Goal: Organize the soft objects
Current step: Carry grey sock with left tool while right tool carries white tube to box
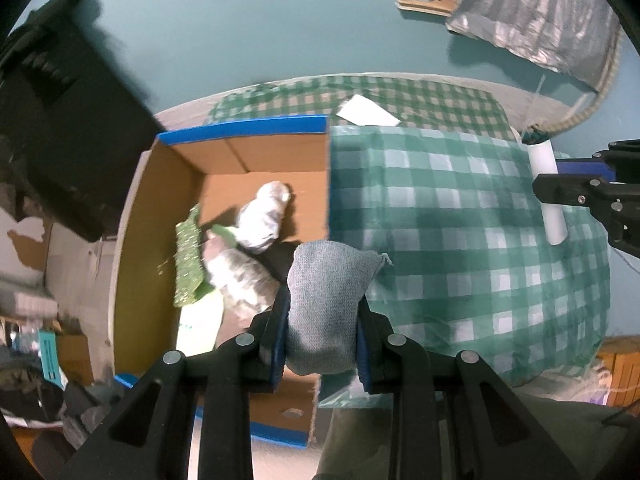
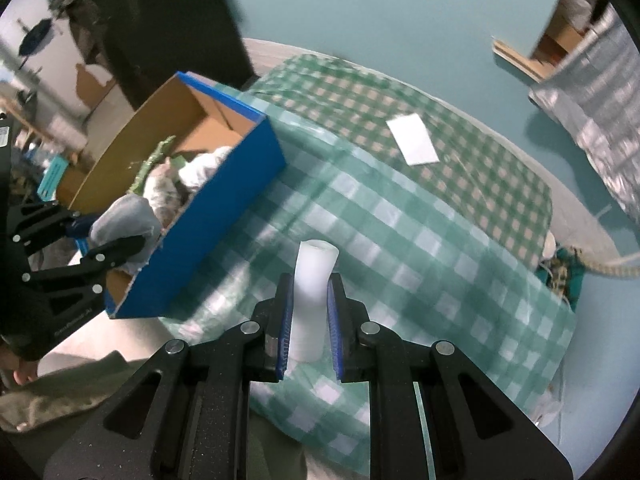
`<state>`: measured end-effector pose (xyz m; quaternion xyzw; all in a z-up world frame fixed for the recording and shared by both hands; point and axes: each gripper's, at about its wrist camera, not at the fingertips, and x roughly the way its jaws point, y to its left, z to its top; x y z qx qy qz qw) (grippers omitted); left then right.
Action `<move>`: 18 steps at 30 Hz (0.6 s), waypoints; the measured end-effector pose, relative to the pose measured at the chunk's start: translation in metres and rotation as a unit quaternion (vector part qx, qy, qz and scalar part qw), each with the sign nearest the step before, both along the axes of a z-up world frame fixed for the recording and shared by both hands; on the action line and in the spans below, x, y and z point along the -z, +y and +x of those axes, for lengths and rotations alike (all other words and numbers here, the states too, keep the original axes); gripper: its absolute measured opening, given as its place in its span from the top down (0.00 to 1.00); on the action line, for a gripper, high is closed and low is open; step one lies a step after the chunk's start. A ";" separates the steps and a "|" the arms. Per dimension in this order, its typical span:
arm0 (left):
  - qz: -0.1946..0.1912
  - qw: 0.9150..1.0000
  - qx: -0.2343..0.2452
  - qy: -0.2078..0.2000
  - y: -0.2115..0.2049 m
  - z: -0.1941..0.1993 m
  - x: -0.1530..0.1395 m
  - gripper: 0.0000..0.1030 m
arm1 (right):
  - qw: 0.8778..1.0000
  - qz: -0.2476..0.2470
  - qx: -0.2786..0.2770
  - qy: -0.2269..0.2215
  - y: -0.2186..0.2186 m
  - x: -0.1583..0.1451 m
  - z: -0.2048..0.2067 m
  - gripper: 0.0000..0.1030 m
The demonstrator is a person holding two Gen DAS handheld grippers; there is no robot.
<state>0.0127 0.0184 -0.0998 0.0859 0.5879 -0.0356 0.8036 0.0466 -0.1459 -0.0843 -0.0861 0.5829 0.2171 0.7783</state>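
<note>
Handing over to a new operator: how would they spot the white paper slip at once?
Start at the green checked cloth covering the table. Beyond the blue cardboard box, toward the teal wall, lies the white paper slip. It is the only flat, plain white rectangle on the cloth.

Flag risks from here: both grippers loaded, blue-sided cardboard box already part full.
1. The left gripper pinches only the lower part of the grey knitted fabric bundle; the loose top may snag the blue-edged cardboard box rim.
2. The right gripper visibly squeezes the white soft tube near its base; it could bend and slip out.
3. White wrapped bundles and a green glittery strip crowd the box, so new items may pile unevenly.
</note>
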 end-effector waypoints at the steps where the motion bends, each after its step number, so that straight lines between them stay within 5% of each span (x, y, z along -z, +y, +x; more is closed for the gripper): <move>1: 0.000 1.000 -0.005 -0.001 0.003 -0.001 -0.001 0.73 | 1.000 0.001 -0.006 0.000 0.005 -0.001 0.001 0.86; 18: 0.005 0.996 -0.090 -0.006 0.072 -0.010 -0.009 0.73 | 0.995 0.023 -0.094 0.006 0.095 -0.002 0.014 0.86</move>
